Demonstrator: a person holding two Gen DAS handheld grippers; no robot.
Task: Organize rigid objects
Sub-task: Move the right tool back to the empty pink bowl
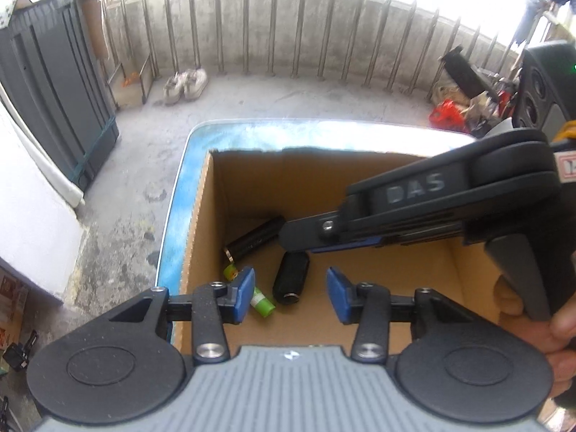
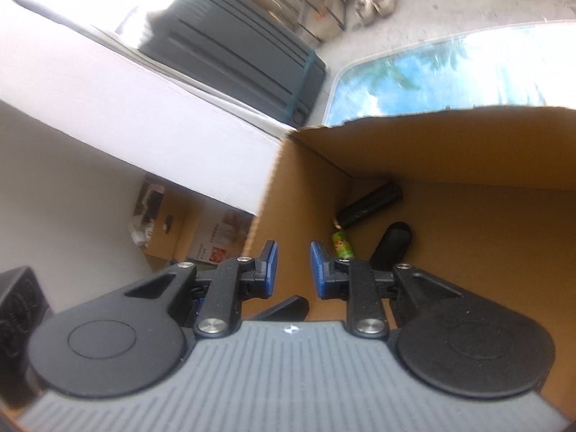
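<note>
While left gripper (image 1: 290, 295) tilted down over cardboard box (image 1: 201, 223), pads part-open, empty; right gripper (image 2: 293, 264) narrow, empty, alongside. Below: green tube (image 1: 261, 302), two black cylinders (image 1: 255, 239). Beyond: blue tabletop (image 1: 187, 180), railing (image 1: 273, 32).

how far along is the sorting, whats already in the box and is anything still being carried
Done: three items lie on the floor of the cardboard box: a long black cylinder, a shorter black one and a small green tube. In hand: nothing; the left gripper is open above them with nothing between its pads, and the right gripper stands slightly apart and empty. Left: no unsorted items show in either view, so I cannot tell.
</note>
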